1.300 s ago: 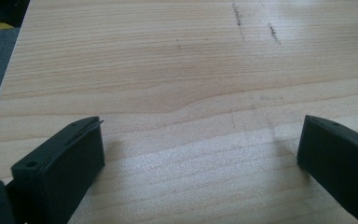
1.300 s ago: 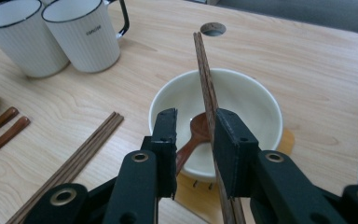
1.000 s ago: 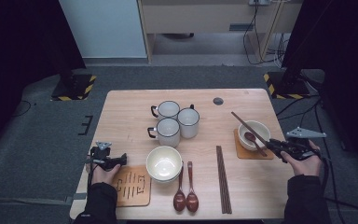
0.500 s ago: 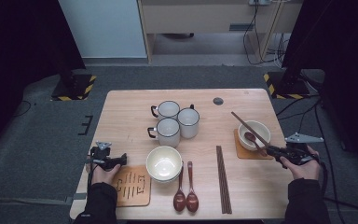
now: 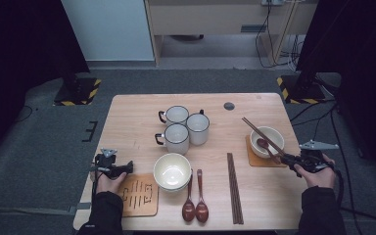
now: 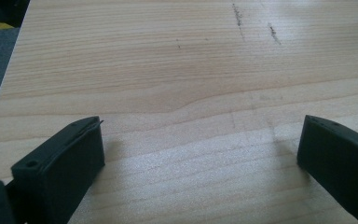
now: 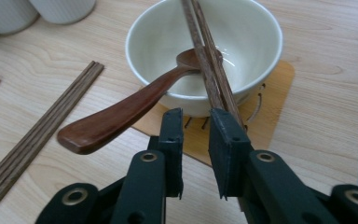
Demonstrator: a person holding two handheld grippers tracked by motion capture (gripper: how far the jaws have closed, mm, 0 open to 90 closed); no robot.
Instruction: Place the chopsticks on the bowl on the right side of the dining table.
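R gripper (image 7: pixel 196 123) at chopsticks (image 7: pixel 209 60), jaws just reopened a little, narrow gap.
Your chopsticks lie across far-right bowl (image 7: pixel 256 60), near end beside R jaw, unclamped; placement looks done. L gripper (image 6: pixel 200 140) wide, empty, near-left.

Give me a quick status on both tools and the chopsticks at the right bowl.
Left tool open over bare table. Right tool narrowly open, chopsticks beside one jaw, across bowl. Spoon handle juts close alongside.
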